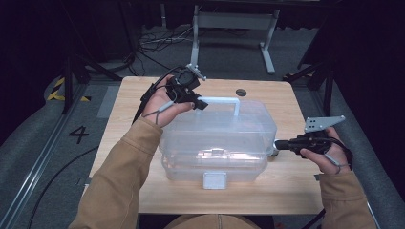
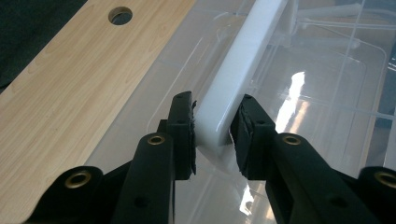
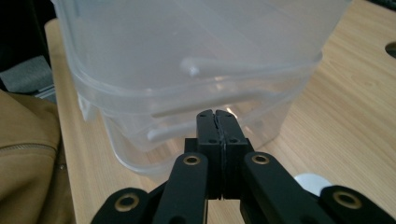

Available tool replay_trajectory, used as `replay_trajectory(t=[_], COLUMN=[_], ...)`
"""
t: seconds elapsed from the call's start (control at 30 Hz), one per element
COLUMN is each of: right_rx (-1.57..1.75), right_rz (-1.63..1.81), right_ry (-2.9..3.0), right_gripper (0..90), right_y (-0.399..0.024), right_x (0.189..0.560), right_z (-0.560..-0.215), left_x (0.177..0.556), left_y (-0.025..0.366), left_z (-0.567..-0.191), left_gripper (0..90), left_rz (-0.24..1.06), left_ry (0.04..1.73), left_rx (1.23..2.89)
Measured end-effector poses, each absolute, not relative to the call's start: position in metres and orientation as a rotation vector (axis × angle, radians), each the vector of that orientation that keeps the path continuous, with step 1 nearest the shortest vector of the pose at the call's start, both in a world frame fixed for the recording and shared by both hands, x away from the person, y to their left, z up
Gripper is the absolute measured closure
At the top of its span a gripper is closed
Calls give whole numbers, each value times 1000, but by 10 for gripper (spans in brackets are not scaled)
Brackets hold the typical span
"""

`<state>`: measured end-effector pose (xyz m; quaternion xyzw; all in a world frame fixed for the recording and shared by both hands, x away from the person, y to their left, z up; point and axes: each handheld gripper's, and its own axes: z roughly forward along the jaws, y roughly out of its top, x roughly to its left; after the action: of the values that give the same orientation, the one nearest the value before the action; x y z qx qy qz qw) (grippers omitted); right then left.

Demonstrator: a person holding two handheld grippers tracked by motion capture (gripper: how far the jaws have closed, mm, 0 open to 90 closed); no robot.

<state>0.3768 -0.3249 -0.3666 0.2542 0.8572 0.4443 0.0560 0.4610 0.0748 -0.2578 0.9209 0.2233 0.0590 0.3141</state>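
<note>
- You have one clear plastic storage box [image 1: 217, 138] on the wooden table [image 1: 143, 191], and you work it with two grippers, one in each hand.
- The box carries one white handle [image 1: 220, 101] across the top of its lid and one white latch [image 1: 214, 180] at the middle of the near side.
- The tabletop has one round hole [image 1: 240, 92], just beyond the far edge of the box.
- The box sits near the middle of the table, its long side facing you. It is see-through and slightly cloudy, with rounded corners, a domed lid and a seam running round where lid meets base.
- Your left gripper [image 2: 215, 135] pinches the handle at its left end; in the left gripper view both pads press on the white bar.
- Your right gripper [image 3: 217, 122] has its jaws pressed together with nothing between them. Its tips sit at the box's right end, level with the seam; whether they touch the plastic you cannot tell.
</note>
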Motion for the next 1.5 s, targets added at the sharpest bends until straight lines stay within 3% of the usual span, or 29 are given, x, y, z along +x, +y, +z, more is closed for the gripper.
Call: replay_trajectory(t=[0.93, 1.17, 1.5], right_rx=[665, 680, 740], right_rz=[1370, 1365, 1412], right_ry=[2723, 2706, 2636], right_gripper=[900, 900, 900], right_y=[-307, -307, -309], right_x=[373, 372, 372], right_z=[-370, -368, -363], left_x=[461, 451, 421], left_y=[77, 89, 120], left_z=[-259, -250, -227], left_gripper=[699, 561, 576], left_rz=[121, 166, 208], left_ry=[584, 583, 570], left_rx=[2421, 2336, 2191])
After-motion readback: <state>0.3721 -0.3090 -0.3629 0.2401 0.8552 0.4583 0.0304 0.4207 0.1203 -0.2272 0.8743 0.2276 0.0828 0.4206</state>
